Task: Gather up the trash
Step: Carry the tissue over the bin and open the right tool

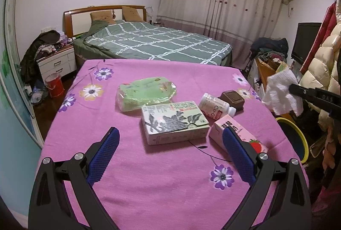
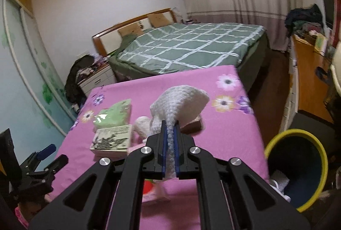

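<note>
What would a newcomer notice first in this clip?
Probably the bright pink flowered tablecloth, with boxes and a bottle clustered mid-table. Next, the crumpled white tissue pinched in the right gripper, just left of the yellow-rimmed bin standing beside the table.

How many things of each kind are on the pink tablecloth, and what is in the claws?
Boxes: 2, the leaf-print box and the pink strawberry carton.
Bottles: 1, the white bottle on its side.
Soft packs: 1, the green tissue pack.
Small brown containers: 1, the brown box.
Tissues: 1, the white tissue, held in the right claw; the left claw holds nothing.
Total: 6.
</note>
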The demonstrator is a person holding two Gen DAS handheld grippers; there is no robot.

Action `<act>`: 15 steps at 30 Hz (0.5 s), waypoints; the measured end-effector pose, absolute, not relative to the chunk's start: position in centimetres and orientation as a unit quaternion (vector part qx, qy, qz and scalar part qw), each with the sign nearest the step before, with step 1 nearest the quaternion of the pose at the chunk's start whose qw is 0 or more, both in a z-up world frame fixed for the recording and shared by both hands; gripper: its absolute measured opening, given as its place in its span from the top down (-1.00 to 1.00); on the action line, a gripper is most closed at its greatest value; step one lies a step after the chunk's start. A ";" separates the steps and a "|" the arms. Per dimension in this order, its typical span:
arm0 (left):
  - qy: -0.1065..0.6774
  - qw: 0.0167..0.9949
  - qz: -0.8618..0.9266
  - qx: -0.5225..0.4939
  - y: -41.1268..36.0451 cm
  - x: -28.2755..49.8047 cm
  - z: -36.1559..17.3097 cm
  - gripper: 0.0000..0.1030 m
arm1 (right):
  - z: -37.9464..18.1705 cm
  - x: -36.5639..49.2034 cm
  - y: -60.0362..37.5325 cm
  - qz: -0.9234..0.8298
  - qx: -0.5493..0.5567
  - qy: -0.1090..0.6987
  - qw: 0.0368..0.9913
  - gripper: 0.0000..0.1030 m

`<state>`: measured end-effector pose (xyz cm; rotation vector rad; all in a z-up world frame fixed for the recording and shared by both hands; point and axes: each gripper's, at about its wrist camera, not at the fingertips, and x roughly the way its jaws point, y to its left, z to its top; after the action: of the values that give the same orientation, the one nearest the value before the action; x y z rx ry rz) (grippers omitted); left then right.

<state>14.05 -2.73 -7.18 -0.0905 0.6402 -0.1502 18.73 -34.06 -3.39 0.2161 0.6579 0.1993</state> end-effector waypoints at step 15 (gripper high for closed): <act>0.331 0.934 -0.136 -0.012 -9.7 14.1 -8.0 -0.86 | -9.1 15.2 -46.4 -0.095 0.145 0.348 0.921 0.87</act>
<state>14.07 -9.72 -8.04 -0.0241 0.6765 -0.2773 15.16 -46.43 -9.13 0.2986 0.7156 -0.1947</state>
